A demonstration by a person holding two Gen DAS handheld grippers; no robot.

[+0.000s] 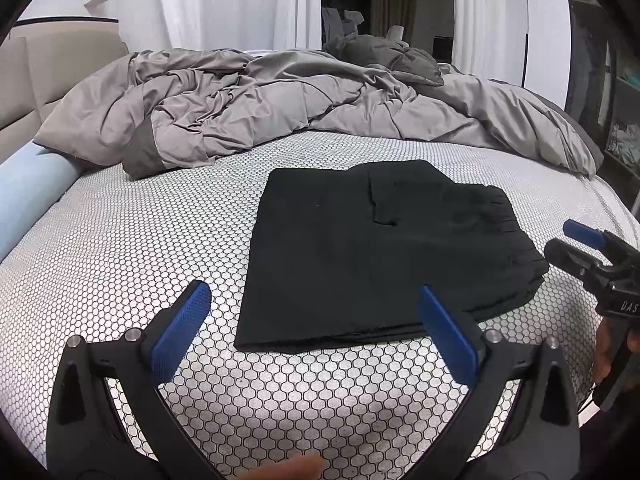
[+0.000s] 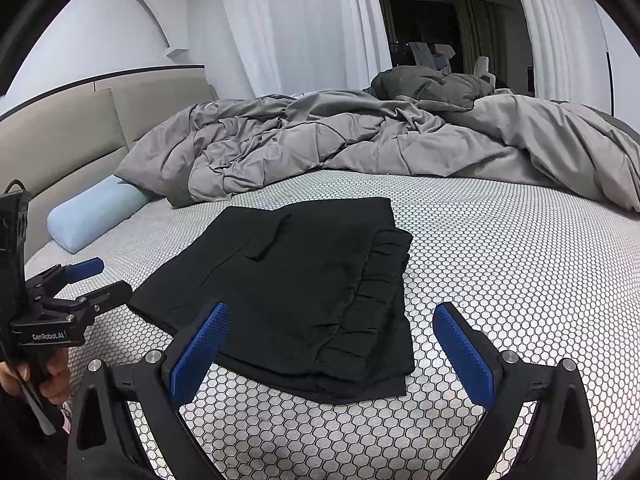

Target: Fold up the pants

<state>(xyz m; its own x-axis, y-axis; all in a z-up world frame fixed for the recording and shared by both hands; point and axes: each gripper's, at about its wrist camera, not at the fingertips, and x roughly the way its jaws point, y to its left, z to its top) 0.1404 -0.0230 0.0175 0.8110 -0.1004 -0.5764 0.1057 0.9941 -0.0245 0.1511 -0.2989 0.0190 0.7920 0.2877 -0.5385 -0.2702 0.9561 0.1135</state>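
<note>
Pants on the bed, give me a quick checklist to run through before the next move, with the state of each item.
1. Pants folded into a flat rectangle on the bed: ok.
2. Left gripper open and empty: ok.
3. Right gripper open and empty: ok.
4. Both grippers apart from the cloth: ok, neither pinches it.
5. Gray blanket apart from the pants: ok, bare mattress lies between.
6. Layers underneath lined up evenly: cannot tell, only the top and near edges show.
</note>
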